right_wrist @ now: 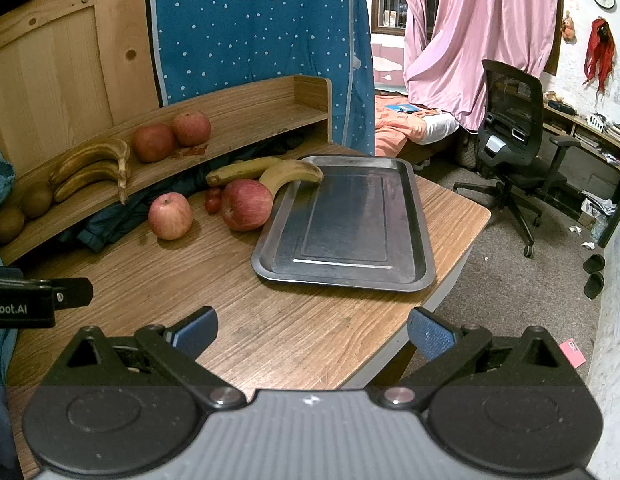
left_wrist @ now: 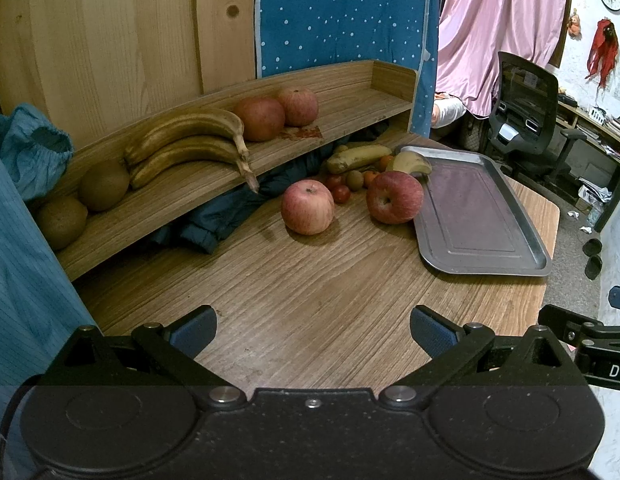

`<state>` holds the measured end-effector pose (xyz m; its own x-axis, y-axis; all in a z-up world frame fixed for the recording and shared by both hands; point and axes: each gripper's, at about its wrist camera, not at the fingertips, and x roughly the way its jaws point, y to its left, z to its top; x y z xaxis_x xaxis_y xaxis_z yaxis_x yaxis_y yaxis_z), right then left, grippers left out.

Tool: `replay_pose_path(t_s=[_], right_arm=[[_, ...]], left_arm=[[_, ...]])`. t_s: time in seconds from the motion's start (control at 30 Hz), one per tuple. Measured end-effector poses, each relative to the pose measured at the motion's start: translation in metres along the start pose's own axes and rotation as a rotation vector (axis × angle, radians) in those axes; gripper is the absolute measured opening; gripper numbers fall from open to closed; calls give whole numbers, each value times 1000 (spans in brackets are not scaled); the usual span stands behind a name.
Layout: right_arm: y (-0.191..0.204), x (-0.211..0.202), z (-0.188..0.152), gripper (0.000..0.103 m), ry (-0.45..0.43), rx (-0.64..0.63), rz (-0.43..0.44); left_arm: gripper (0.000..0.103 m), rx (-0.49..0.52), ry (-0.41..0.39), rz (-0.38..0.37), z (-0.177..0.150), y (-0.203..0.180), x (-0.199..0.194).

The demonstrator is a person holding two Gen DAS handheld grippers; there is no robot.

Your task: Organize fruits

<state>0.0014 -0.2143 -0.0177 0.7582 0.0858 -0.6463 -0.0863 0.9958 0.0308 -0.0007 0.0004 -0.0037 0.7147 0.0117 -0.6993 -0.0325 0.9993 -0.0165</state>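
1. Two grippers, left and right, hover spread wide, empty.
2. Apples lie at twelve o'clock, tray beside.
3. Advice: straddle one apple's widest girth, squeeze gently.

Red-streaked apples, browned bananas, grey tray, white-dotted blue cloth

Indoor light, moderately dim and warm. Soft shadows lie under the apples on the bench. The metal tray carries a thin glare line toward 6 o'clock. Strong fisheye bending at the edges; corners vignetted black. Focus is sharp mid-frame.
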Motion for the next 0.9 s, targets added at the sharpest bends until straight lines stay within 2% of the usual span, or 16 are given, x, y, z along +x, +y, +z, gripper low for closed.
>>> replay_pose_path(t_s=[0.9], right_arm=[[-2, 3, 2, 103, 4, 1, 1]], left_arm=[[102, -1, 3, 1, 0, 0, 0]])
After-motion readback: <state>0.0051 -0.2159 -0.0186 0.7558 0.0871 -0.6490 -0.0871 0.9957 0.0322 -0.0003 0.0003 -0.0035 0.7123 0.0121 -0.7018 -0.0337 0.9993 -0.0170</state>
